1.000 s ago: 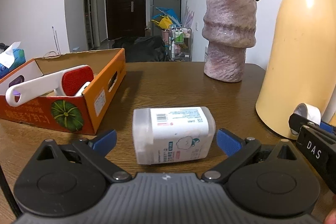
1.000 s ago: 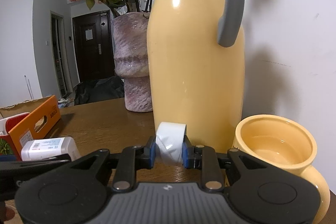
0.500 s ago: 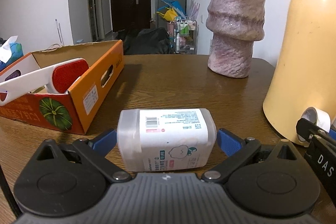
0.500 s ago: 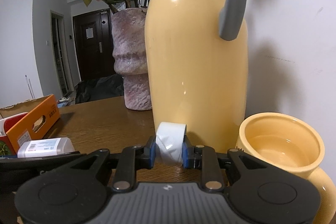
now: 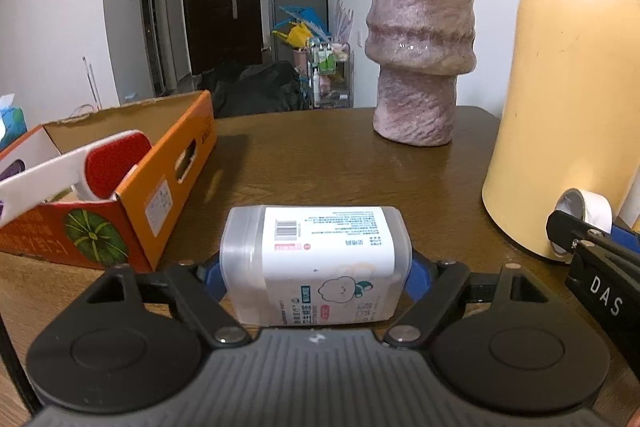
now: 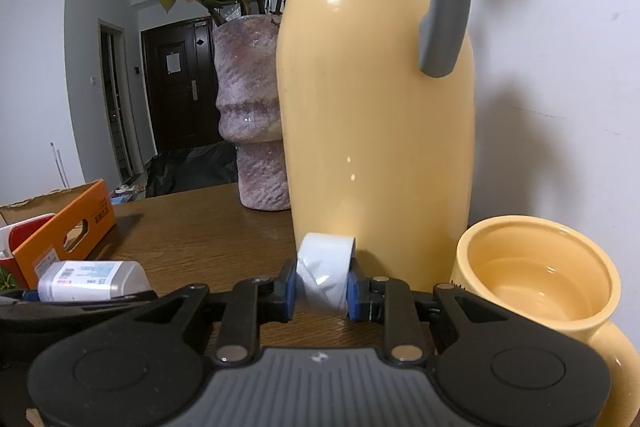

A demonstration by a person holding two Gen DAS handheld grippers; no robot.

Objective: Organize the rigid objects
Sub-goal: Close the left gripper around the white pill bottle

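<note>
Tabletop (image 5: 340, 163): left gripper (image 5: 316, 273) now clamped on bottle (image 5: 316, 259), prev. open.

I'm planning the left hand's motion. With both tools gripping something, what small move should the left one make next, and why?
Probably lift slightly. The left tool has its blue pads against both ends of the white plastic labelled container, which lies on its side on the brown wooden table. The orange cardboard box, open-topped, sits to its left, so raising should clear that wall.

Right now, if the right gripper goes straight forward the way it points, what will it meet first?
Most likely the yellow thermos: it stands directly behind the white tape roll that the right gripper holds. The gap between roll and thermos looks small, though depth is unclear.
</note>
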